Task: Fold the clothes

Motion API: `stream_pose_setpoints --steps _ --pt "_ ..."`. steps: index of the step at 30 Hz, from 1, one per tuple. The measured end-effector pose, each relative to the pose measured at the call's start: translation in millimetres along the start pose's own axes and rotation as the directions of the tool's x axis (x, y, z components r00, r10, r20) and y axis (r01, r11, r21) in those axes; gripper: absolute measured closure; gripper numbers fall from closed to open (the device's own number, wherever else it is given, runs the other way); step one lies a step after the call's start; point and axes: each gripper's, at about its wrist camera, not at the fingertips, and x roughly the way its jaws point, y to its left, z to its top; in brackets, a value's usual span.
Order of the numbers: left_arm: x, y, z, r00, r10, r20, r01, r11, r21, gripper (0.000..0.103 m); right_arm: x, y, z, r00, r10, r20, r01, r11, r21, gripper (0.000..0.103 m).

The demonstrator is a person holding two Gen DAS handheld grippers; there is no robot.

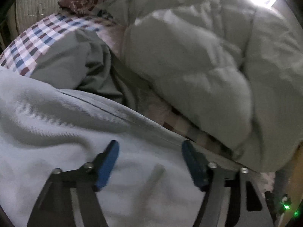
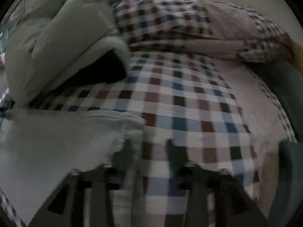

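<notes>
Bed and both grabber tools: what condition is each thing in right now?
Left gripper: open, over the pale blue garment, holding nothing.
Right gripper: blurred; jaws apart, at the garment's edge.
Pale blue garment: spread on the bed, wrinkled, not neatly folded.
Pale green quilt: bunched in a heap.
Checked bedsheet: spread flat, partly covered.
Checked pillow: lying at the bed's far end.

A pale blue-grey twill garment lies rumpled on the bed.
</notes>
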Motion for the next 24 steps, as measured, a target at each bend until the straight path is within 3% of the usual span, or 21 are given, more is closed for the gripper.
stream_pose_setpoints --steps 5,7,12,15,24 --pt "-77 17 -6 0.986 -0.141 0.086 0.141 0.99 0.011 0.024 -59 -11 -11 0.997 0.031 0.07 -0.033 0.999 0.024 0.04" --pt "-120 29 -11 0.971 -0.199 0.133 0.2 0.98 0.007 0.019 -93 -11 -20 0.994 0.046 0.104 -0.047 0.999 0.009 0.038" --pt "-222 86 -25 0.929 -0.277 0.248 0.281 0.96 0.019 0.018 -187 -7 -55 0.978 0.108 0.179 -0.106 0.994 -0.019 0.031" --pt "-278 135 -44 0.909 -0.282 0.306 0.293 0.956 0.009 0.017 -237 0 -80 0.972 0.127 0.199 -0.125 0.992 -0.023 0.027" --pt "-383 300 -118 0.88 -0.209 0.426 0.289 0.948 -0.132 0.017 -386 20 -157 0.952 0.177 0.248 -0.175 0.984 -0.03 0.023"
